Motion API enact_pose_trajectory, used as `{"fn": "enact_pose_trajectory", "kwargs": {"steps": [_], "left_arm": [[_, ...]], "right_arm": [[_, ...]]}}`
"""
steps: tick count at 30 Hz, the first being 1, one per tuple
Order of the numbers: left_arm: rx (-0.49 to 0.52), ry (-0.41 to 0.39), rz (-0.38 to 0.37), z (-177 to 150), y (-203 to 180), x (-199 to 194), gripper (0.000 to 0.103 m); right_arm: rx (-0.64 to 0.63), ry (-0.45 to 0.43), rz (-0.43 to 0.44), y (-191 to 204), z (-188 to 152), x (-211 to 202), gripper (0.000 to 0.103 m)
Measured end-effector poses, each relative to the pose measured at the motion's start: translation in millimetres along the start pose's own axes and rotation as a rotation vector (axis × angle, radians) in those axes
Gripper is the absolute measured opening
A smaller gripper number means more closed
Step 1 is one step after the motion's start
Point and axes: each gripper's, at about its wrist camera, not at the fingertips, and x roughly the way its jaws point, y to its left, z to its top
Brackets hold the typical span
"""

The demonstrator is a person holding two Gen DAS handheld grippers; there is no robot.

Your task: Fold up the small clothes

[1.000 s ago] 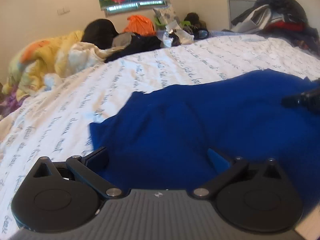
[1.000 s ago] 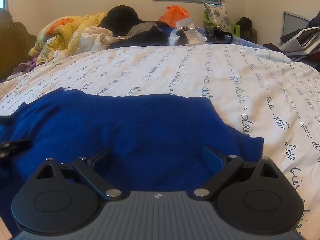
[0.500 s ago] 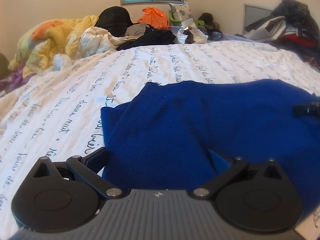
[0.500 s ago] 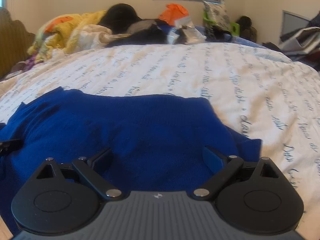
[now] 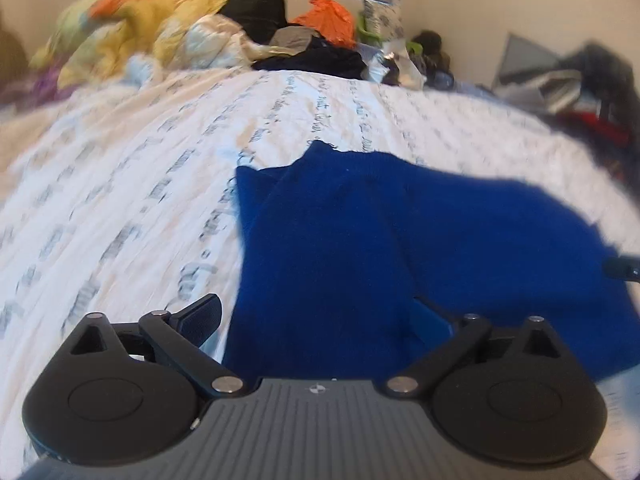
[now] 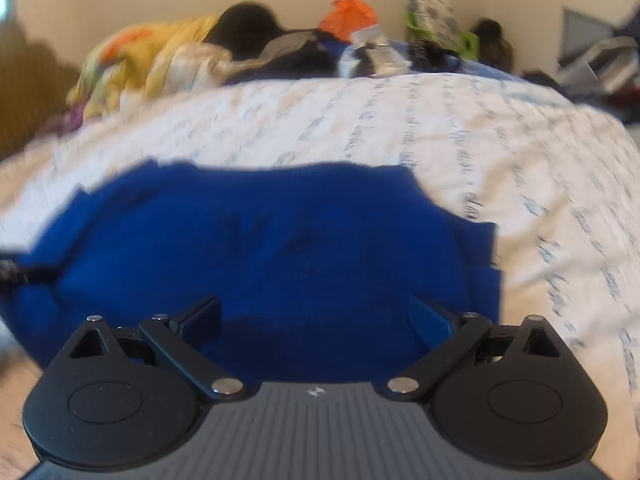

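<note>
Two spread grippers are poised at the near hem of a blue garment laid on a bed.

The left gripper [image 5: 316,320] is seen with its jaws wide apart and nothing between them, set over the near left edge of the blue garment [image 5: 400,248]; the right gripper [image 6: 316,316] is likewise held apart and empty over the near right part of the garment. The spacing is judged to be chosen so that both near corners can be pinched together and a fold carried away across the cloth. The garment is spread flat on the script-printed bedspread [image 5: 160,168], with a layer already doubled along its left side. Beyond the garment, bare bedspread is left as room for folding. Farthest from the garment, a heap of bedding and clothes [image 6: 192,56] is piled against the wall.
</note>
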Motion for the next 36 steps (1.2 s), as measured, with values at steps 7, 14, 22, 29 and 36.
{"fn": "enact_pose_trajectory", "kwargs": {"steps": [7, 14, 22, 29, 36], "left_arm": [[-0.458, 0.096, -0.223, -26, 49, -30, 0.098], [-0.638, 0.162, -0.312, -20, 51, -12, 0.087], [-0.610, 0.257, -0.116, -8, 59, -16, 0.006], [-0.422, 0.271, -0.092, -14, 62, -20, 0.014], [-0.201, 0.036, 0.108, 20, 36, -67, 0.053]], "right_arm": [[0.582, 0.107, 0.077, -100, -47, -65, 0.101], [0.550, 0.188, 0.248, -79, -49, -36, 0.101], [0.447, 0.255, 0.220, -71, -37, -31, 0.008], [0.523, 0.233, 0.211, -98, -63, -42, 0.007], [0.430, 0.042, 0.052, -85, -10, -71, 0.081]]}}
